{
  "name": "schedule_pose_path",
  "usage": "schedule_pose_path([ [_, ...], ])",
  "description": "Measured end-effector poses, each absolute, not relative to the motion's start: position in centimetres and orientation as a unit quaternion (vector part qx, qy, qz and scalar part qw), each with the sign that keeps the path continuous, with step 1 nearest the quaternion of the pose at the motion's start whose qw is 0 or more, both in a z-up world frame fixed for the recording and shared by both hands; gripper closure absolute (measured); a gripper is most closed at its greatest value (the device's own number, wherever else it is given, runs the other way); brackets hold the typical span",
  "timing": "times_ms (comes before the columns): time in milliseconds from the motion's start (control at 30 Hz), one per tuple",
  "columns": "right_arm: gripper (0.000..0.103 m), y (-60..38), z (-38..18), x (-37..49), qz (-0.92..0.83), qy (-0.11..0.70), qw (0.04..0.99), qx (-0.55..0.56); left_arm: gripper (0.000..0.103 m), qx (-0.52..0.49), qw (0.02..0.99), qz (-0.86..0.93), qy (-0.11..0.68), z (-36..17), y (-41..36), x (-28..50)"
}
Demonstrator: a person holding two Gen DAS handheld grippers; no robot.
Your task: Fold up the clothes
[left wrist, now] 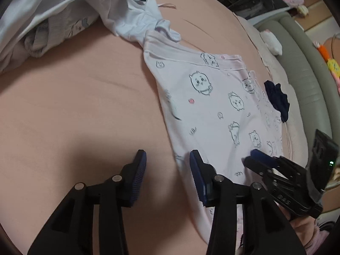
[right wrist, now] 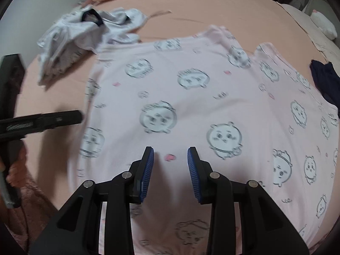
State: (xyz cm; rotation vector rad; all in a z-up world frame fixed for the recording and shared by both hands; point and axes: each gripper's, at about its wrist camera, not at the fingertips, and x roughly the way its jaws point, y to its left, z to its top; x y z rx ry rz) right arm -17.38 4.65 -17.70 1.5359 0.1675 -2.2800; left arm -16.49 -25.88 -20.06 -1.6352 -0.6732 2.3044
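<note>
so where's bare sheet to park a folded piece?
Biggest free patch: peach bedsheet left of the pink cartoon-print pyjama top, below the crumpled white clothes pile; the open left claw hangs at its edge. Crowded: right bed edge, with the dark navy garment and open right claw over the top.

Top (right wrist: 208,97): pale pink w/ white cartoon faces, black outlines, small pink spots. Sheet (left wrist: 74,106) plain peach; crumpled garment (right wrist: 70,40) white w/ navy trim. Grippers black w/ blue pads (right wrist: 146,174).
</note>
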Motion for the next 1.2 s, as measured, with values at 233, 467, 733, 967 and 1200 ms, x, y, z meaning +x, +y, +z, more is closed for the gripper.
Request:
schedule_pose_path([
  [233, 0.069, 5.5, -18.5, -16.5, -0.807, 0.053, 0.173, 0.562, 0.101, -0.555, 0.107, 0.791, -0.233, -20.3, -25.0, -15.8],
  [467, 0.069, 6.5, -18.1, -16.5, -0.804, 0.057, 0.159, 0.570, 0.101, -0.558, 0.086, 0.789, -0.242, -19.8, -25.8, -14.7],
  [733, 0.069, 7.1, -16.9, -15.0, -0.806, 0.052, 0.181, 0.562, 0.060, -0.556, 0.072, 0.786, -0.261, -19.6, -25.4, -12.4],
  [967, 0.069, 6.5, -17.7, -13.9, -0.786, 0.053, 0.207, 0.581, 0.062, -0.550, 0.073, 0.782, -0.285, -19.7, -23.7, -9.5],
  [1200, 0.069, 7.1, -17.4, -12.1, -0.792, 0.072, 0.213, 0.568, 0.101, -0.548, 0.086, 0.781, -0.286, -19.7, -22.5, -9.7],
])
